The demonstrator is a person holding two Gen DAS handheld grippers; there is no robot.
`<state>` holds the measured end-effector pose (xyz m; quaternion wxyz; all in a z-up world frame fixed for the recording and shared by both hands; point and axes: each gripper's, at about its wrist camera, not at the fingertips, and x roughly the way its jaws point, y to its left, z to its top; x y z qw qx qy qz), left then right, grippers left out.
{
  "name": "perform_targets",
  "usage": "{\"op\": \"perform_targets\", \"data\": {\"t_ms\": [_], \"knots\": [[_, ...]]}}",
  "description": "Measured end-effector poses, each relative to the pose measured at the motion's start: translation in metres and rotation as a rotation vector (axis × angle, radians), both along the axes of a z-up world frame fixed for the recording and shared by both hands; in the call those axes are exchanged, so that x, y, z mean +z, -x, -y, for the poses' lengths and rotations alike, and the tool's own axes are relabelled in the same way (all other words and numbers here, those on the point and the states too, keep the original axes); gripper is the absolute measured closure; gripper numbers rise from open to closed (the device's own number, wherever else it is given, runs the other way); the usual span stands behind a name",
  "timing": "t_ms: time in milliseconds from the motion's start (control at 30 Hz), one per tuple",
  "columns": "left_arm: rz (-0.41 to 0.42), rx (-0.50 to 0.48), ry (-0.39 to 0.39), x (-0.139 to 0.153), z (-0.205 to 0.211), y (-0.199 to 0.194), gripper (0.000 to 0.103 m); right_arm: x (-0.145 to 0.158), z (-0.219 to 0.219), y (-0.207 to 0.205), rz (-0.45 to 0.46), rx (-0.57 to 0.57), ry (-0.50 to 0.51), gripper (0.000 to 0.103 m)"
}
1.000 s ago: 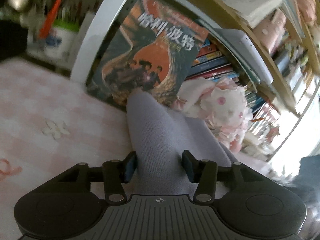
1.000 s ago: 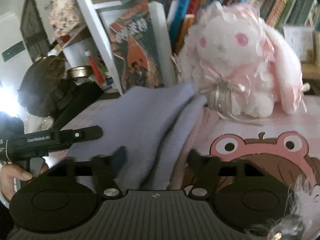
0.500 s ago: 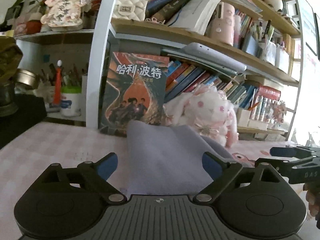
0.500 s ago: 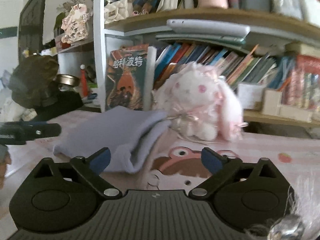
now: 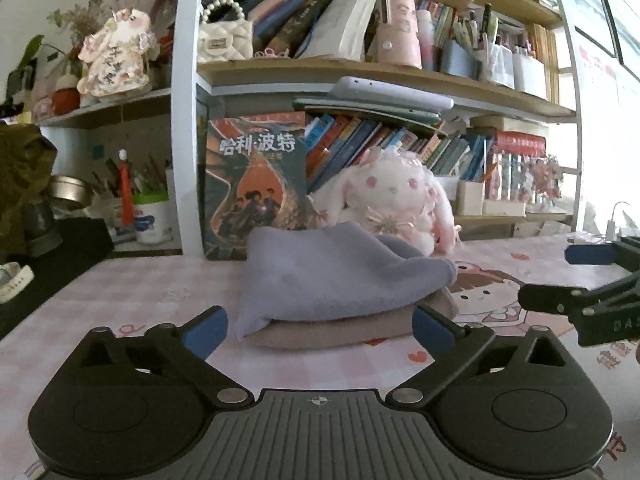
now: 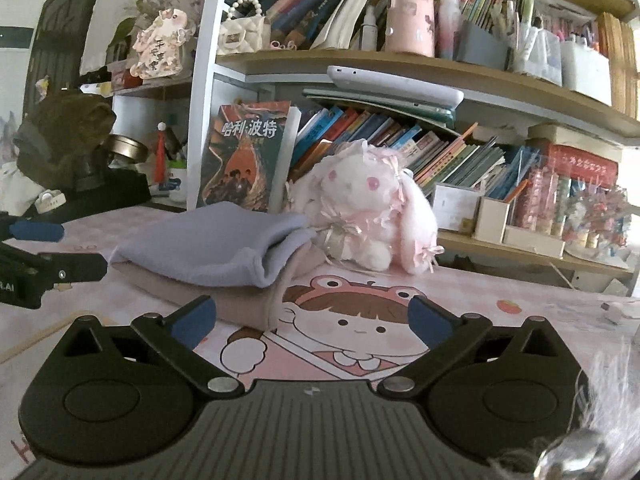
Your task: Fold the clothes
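Both tongs, left and right, are opening wide, empty, near the folded lavender garment atop a beige one; next fetch another.

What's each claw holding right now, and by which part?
Nothing. The left claw is opening and the right claw opening, both empty. The folded lilac garment lies on the beige one, untouched.
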<state>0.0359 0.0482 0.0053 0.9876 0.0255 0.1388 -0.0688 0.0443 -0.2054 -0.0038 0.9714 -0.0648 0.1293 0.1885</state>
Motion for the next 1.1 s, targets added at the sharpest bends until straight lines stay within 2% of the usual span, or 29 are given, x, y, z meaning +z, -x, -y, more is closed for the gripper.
{"op": "perform_targets", "data": {"t_ms": [133,300,433,800,1100], "knots": [[-0.002,0.025,-0.025,0.0,0.003,0.002,0.0,0.001,-0.001,0.008,0.039,-0.013,0.005,0.0],[-0.048,0.071,-0.048,-0.002,0.005,-0.005,0.0,0.0,-0.003,0.004,0.014,-0.034,0.018,0.0],[-0.049,0.079,-0.041,-0.002,0.003,-0.005,0.0,-0.001,0.002,0.003,0.005,-0.028,-0.007,0.0],[-0.079,0.047,-0.056,-0.004,0.007,-0.009,0.0,-0.004,0.001,-0.012,-0.094,-0.015,-0.005,0.0],[-0.111,0.035,-0.09,-0.006,0.013,-0.014,0.0,-0.007,-0.005,-0.014,-0.106,0.003,0.028,0.0]]}}
